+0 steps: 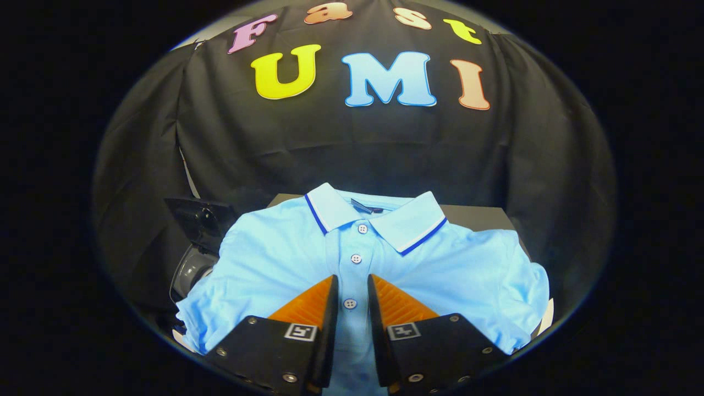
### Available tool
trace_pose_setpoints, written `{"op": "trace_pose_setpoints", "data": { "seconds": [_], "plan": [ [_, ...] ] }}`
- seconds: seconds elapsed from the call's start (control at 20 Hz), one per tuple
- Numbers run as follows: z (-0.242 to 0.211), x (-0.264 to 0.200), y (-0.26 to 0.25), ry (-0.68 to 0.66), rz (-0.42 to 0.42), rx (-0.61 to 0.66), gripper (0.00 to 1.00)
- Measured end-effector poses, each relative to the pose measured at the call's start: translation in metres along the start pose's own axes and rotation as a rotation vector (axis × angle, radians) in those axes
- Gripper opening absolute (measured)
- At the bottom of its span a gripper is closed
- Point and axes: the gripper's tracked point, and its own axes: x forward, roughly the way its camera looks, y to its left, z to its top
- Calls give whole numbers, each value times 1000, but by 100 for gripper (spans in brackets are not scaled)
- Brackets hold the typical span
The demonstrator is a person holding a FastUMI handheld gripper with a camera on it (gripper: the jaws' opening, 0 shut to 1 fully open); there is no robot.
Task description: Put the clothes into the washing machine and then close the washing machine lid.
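Starting at the left: a dark washing machine (195, 242) with a grey rounded part sits just beside the shirt's left sleeve, partly hidden by the fabric. Light blue polo shirt (440, 264) lies spread, front up, on a dark worktop (478, 215), collar (379, 217) toward the black cloth wall, white with a dark blue stripe. Left sleeve edge hangs over toward the machine; right sleeve edge reaches the worktop's right side. Worktop's far edge shows bare behind the collar. Claw (352, 289) poised over the button placket, fingers a narrow gap apart, one button (350, 303) visible between them. Cannot tell whether the fingers pinch fabric or just rest above it. Open cloth lies on both sides of the fingers.
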Motion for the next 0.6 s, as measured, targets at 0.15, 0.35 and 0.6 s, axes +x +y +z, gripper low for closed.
{"op": "trace_pose_setpoints", "data": {
  "seconds": [0.15,0.35,0.6],
  "plan": [
    [2,0,1,-21,-3,-39,9],
    [4,-6,7,-32,40,13,0],
    [20,-21,8,-112,49,94,0]
  ]
}}
